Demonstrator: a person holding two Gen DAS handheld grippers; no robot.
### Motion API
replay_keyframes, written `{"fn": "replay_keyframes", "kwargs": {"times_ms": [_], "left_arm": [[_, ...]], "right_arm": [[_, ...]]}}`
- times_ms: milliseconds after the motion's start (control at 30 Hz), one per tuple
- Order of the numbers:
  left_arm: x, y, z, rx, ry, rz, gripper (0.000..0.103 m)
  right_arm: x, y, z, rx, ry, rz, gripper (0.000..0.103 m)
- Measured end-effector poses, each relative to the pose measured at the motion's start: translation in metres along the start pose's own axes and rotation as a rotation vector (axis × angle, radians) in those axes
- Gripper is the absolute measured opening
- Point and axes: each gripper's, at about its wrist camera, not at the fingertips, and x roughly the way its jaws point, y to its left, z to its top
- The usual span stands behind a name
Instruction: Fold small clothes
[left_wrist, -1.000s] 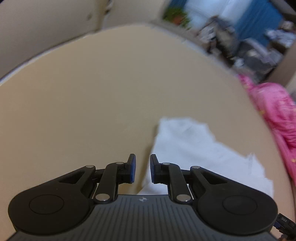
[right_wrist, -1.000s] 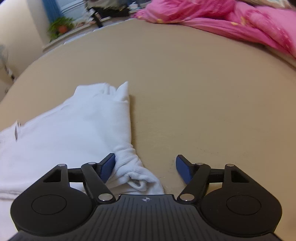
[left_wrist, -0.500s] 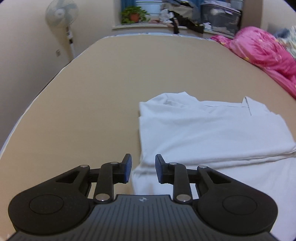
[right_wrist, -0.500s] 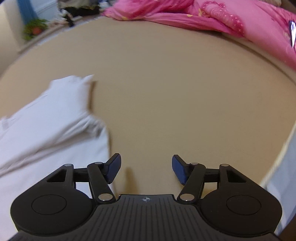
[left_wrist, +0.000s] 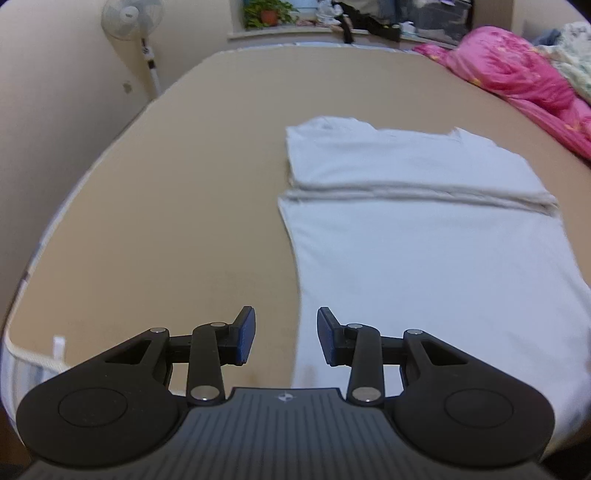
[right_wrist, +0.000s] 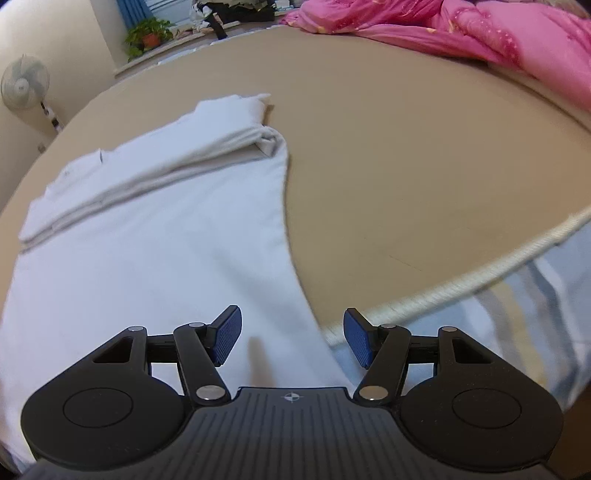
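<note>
A white garment (left_wrist: 424, 251) lies flat on the tan bed (left_wrist: 166, 221), its far part folded back over itself in a band (left_wrist: 406, 162). My left gripper (left_wrist: 286, 338) hovers over the garment's near left edge; its jaws are opening and nothing is between them. In the right wrist view the same white garment (right_wrist: 147, 251) fills the left half, with the folded band (right_wrist: 155, 162) across its far side. My right gripper (right_wrist: 291, 338) is open above the garment's near right corner by the bed's piped edge (right_wrist: 461, 284), nothing between the pads.
A pink quilt (right_wrist: 498, 40) is heaped along the bed's far right side. A standing fan (left_wrist: 135, 22) is by the left wall. A windowsill with a potted plant (left_wrist: 267, 13) and clutter lies beyond the bed.
Both grippers have pulled back toward the near edge of the bed, away from the folded band. The left jaws have widened. The right gripper no longer has cloth between its pads.
</note>
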Motion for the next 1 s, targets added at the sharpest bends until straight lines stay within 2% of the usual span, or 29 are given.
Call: {"fn": "replay_keyframes", "kwargs": {"times_ms": [67,167,233,400,600,667,733,800,933,1000], "left_arm": [[-0.002,0.009,-0.016,-0.022,0.026,-0.063,0.041],[0.009,0.027,-0.042,-0.073,0.142,-0.166,0.041],[0.018,0.041,-0.056,-0.128,0.201,-0.171,0.041],[0.038,0.066,-0.077,-0.331,0.262,-0.225,0.038],[0.030,0.066,-0.096,-0.390,0.199,-0.197,0.037],[0.025,0.059,-0.092,-0.378,0.198,-0.177,0.032],[0.021,0.052,-0.091,-0.347,0.195,-0.176,0.019],[0.023,0.047,-0.094,-0.325,0.195,-0.170,0.015],[0.025,0.049,-0.094,-0.337,0.202,-0.174,0.014],[0.027,0.051,-0.095,-0.358,0.208,-0.180,0.014]], "right_arm": [[-0.002,-0.010,-0.009,0.044,0.027,0.007,0.063],[0.000,-0.020,-0.019,0.090,0.073,0.014,0.063],[-0.001,-0.023,-0.025,0.104,0.095,0.011,0.063],[0.003,-0.022,-0.030,0.127,0.123,-0.013,0.063],[0.000,-0.019,-0.034,0.135,0.103,-0.042,0.060],[-0.001,-0.025,-0.036,0.154,0.099,-0.039,0.058],[-0.003,-0.032,-0.037,0.163,0.098,-0.034,0.052],[-0.005,-0.038,-0.038,0.174,0.097,-0.019,0.051],[-0.006,-0.044,-0.040,0.194,0.103,-0.010,0.034],[-0.006,-0.046,-0.040,0.209,0.108,-0.001,0.030]]}}
